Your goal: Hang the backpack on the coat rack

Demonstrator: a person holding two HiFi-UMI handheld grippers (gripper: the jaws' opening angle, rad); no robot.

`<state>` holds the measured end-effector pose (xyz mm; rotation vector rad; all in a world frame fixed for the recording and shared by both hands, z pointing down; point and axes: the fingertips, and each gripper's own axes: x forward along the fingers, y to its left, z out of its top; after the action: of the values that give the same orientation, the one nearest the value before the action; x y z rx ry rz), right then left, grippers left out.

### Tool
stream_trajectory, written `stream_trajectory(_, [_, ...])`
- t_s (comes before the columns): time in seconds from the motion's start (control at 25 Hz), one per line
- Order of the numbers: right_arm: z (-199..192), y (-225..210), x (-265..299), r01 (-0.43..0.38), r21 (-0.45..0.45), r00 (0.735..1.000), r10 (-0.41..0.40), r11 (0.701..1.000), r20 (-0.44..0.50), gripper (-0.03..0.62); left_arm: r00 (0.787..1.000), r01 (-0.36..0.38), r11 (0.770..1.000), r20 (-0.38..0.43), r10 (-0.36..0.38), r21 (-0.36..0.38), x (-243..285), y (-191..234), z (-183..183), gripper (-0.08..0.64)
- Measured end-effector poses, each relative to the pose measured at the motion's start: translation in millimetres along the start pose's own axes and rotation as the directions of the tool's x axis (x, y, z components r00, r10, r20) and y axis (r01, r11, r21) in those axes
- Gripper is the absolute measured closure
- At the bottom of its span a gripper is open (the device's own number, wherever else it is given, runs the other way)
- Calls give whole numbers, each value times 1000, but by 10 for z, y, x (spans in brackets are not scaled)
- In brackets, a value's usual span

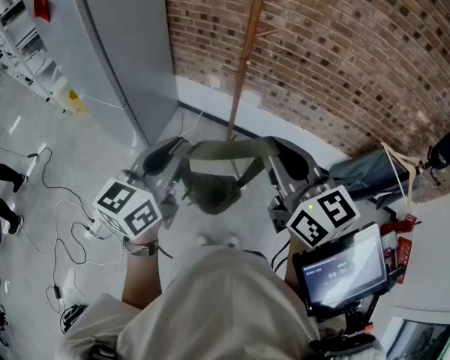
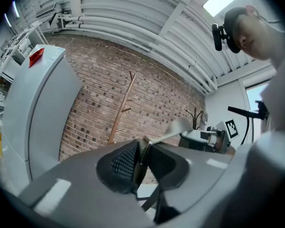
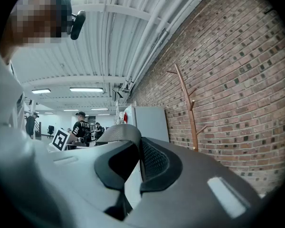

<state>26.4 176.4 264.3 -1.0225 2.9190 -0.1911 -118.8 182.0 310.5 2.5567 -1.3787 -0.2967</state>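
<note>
An olive-green backpack (image 1: 210,190) hangs in front of me from its top strap (image 1: 225,150), which runs taut between my two grippers. My left gripper (image 1: 172,156) is shut on the strap's left end, and my right gripper (image 1: 285,160) is shut on its right end. In the left gripper view the strap (image 2: 178,127) leaves the closed left gripper (image 2: 142,158) toward the right. The strap (image 3: 121,133) curls over the closed right gripper (image 3: 140,163) in the right gripper view. The wooden coat rack (image 1: 244,58) stands just beyond the backpack against the brick wall, its pegs (image 2: 126,109) bare.
A tall grey cabinet (image 1: 120,43) stands left of the rack. Cables (image 1: 60,223) lie on the floor at the left, where a person's legs (image 1: 0,193) show. A dark bag (image 1: 367,171) leans on the wall at the right. People (image 3: 80,127) stand far back.
</note>
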Motion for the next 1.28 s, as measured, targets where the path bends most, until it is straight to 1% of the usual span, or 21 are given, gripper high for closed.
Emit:
stream_trajectory(0.12, [59, -92, 1, 32, 14, 999, -33, 999, 10, 586, 1000, 15, 1000, 7, -15, -8, 99, -25, 54, 515])
stream_trajectory(0.24, [32, -205, 7, 75, 28, 997, -75, 997, 2, 584, 1000, 28, 1000, -5, -29, -10, 198, -36, 28, 515])
stream_trajectory(0.44, [-70, -380, 32, 144, 30, 989, -143, 989, -38, 584, 997, 43, 999, -70, -42, 15, 348, 3, -89, 515])
stream_trajectory(0.68, [-216, -507, -17, 201, 62, 978, -197, 978, -62, 584, 986, 86, 996, -141, -84, 4, 460, 5, -280, 515])
stream_trajectory(0.8, [-271, -562, -39, 209, 88, 977, -203, 974, -67, 584, 982, 100, 995, -162, -99, -1, 523, 7, -351, 515])
stream_trajectory(1.0, [-218, -642, 0, 198, 104, 980, -195, 975, -45, 584, 978, 120, 993, -171, -118, 2, 651, 30, -341, 515])
stream_trajectory(1.28, [-229, -843, 248, 158, 120, 987, -156, 980, -32, 584, 980, 99, 995, -170, -99, -4, 855, 228, -337, 515])
